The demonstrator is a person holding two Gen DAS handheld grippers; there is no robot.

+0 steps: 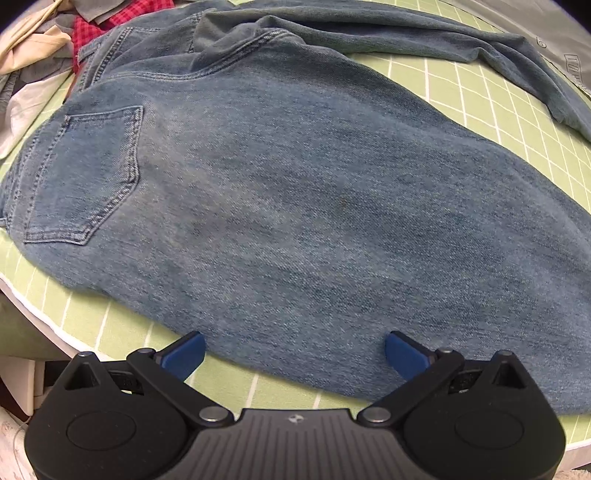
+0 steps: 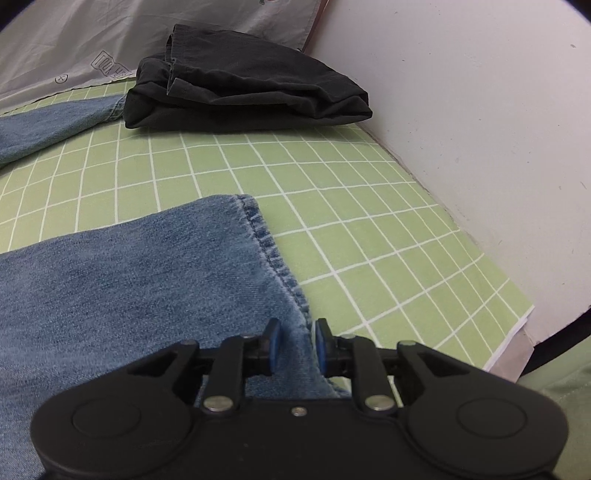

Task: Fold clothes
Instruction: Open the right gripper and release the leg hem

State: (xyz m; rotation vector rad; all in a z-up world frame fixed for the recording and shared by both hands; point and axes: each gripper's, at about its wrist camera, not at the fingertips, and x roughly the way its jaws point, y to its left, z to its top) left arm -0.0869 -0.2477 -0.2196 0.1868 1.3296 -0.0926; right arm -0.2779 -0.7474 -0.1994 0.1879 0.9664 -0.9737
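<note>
From my left wrist view, the left hand-held gripper (image 1: 293, 352) points steeply down at the jeans (image 1: 295, 206), its blue fingertips (image 1: 184, 352) spread wide, one over the green gridded sheet (image 1: 92, 325) and the other over denim, with nothing between them and neither visibly pinching cloth. Just beyond lies the seat and thigh of the jeans, spread flat, the back pocket (image 1: 85, 177) to the left. Past that, the other leg (image 1: 406, 33) is bunched and trails off to the right. At the far left edge I see a heap of other clothes (image 1: 40, 48), with a red checked piece (image 1: 92, 18) among them. On my right wrist view, the right hand-held gripper (image 2: 296, 349) tilts down at a shallower angle, its jaws drawn narrow around the corner of a jeans leg hem (image 2: 269, 251); the denim sits between the blue pads (image 2: 320, 347), though I cannot tell for certain whether they press it. That leg runs away to the left across the sheet. Farther off, a second stretch of denim (image 2: 55, 122) reaches toward a folded dark garment (image 2: 247, 85), which rests near the white wall (image 2: 480, 129), with grey printed fabric (image 2: 92, 40) behind it.
</note>
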